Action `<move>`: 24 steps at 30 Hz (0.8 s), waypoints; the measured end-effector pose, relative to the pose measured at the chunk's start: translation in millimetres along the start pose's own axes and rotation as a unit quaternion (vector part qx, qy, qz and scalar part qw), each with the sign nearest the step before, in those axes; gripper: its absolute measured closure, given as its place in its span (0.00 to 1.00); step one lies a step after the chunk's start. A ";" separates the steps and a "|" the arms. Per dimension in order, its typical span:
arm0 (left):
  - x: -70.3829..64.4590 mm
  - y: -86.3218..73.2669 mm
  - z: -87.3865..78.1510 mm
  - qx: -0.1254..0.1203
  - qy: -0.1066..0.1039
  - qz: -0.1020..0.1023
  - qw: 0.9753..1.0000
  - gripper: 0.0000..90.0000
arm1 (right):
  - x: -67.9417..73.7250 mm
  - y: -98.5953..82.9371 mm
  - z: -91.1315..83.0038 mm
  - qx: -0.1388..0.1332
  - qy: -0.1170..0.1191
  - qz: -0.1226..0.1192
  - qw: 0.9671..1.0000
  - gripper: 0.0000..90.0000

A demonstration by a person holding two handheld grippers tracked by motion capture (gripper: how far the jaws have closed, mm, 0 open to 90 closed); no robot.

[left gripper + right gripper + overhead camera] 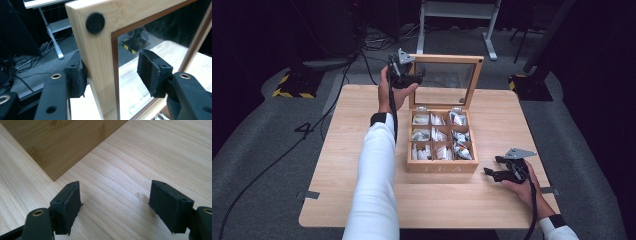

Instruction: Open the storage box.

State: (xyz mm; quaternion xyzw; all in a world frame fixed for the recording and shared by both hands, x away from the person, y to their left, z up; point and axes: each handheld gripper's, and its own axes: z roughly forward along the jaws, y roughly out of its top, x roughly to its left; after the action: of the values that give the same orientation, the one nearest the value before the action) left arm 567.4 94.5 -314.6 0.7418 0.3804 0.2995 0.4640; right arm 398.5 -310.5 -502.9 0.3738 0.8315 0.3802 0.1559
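A wooden tea box (442, 167) stands mid-table with its glass lid (446, 59) raised upright; its compartments hold several tea bags (441, 135). My left gripper (414, 75) is at the lid's upper left corner. In the left gripper view this gripper (115, 72) is open and straddles the lid's wooden frame (100, 50): one pad (78, 77) rests against the frame's outer edge, the other stands apart behind the glass. My right gripper (492, 165) hovers low over the table beside the box's front right corner, open (116, 205) with nothing between its pads; the box wall (60, 142) lies ahead.
The light wooden table (347, 150) has bare room left and right of the box. A black felt dot (95, 23) marks the lid's corner. Beyond the table are a white stand (457, 15), floor cables (272, 160) and a yellow-black striped base (292, 85).
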 end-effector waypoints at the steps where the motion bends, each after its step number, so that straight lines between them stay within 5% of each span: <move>1: -0.1 -0.8 1.8 0.000 0.002 -0.002 1.000 0.48 | 0.2 0.1 0.3 0.000 0.000 0.001 1.000 0.28; 5: 0.8 -6.4 8.7 0.008 0.006 -0.013 1.000 0.48 | 2.3 1.7 2.6 0.004 -0.007 -0.008 1.000 0.26; 16: -4.0 -19.5 21.8 0.044 0.031 -0.003 0.999 0.47 | 2.8 2.2 3.2 0.004 -0.007 -0.008 1.000 0.26; 24: -5.1 -35.7 32.6 0.066 0.036 -0.024 0.997 0.49 | 2.9 2.6 3.8 0.004 -0.008 -0.008 1.000 0.26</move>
State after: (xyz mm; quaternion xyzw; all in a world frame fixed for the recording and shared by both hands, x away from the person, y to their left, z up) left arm 580.5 85.3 -360.5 0.7500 0.4339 0.2889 0.4071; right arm 399.9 -305.4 -503.4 0.3710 0.8348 0.3724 0.1638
